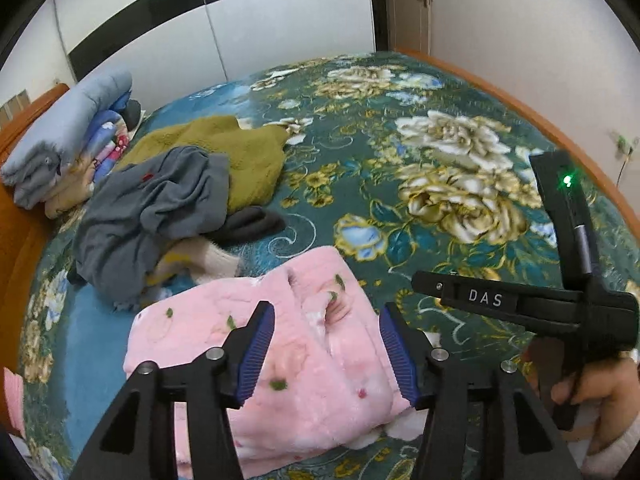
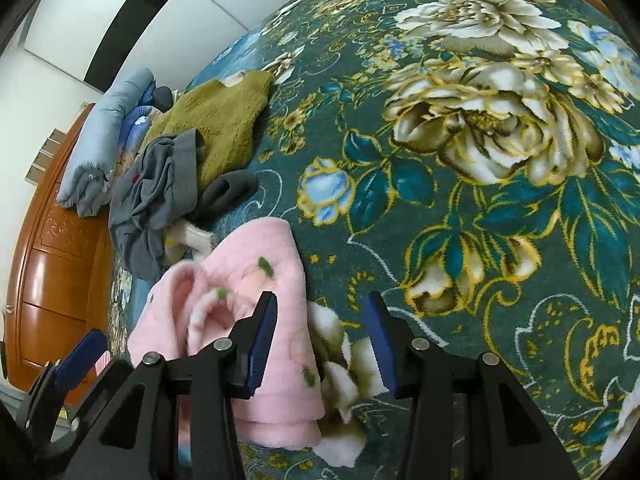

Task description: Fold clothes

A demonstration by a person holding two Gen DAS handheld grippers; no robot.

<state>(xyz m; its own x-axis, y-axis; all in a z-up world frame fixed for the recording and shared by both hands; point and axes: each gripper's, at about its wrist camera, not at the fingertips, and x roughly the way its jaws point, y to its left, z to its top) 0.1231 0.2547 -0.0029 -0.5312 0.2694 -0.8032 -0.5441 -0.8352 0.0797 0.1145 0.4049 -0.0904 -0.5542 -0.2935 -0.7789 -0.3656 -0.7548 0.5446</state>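
A pink fleece garment with small green and red marks lies folded on the flowered bed cover, close in front. My left gripper is open above it, fingers spread over its middle and holding nothing. In the right wrist view the pink garment lies left of centre. My right gripper is open and empty, its left finger over the garment's right edge and its right finger over bare cover. The right gripper's body shows side-on in the left wrist view, held by a hand.
A pile of unfolded clothes lies beyond: a grey garment, an olive fleece top and a dark piece. Folded bedding sits against the wooden headboard. The green flowered cover stretches to the right.
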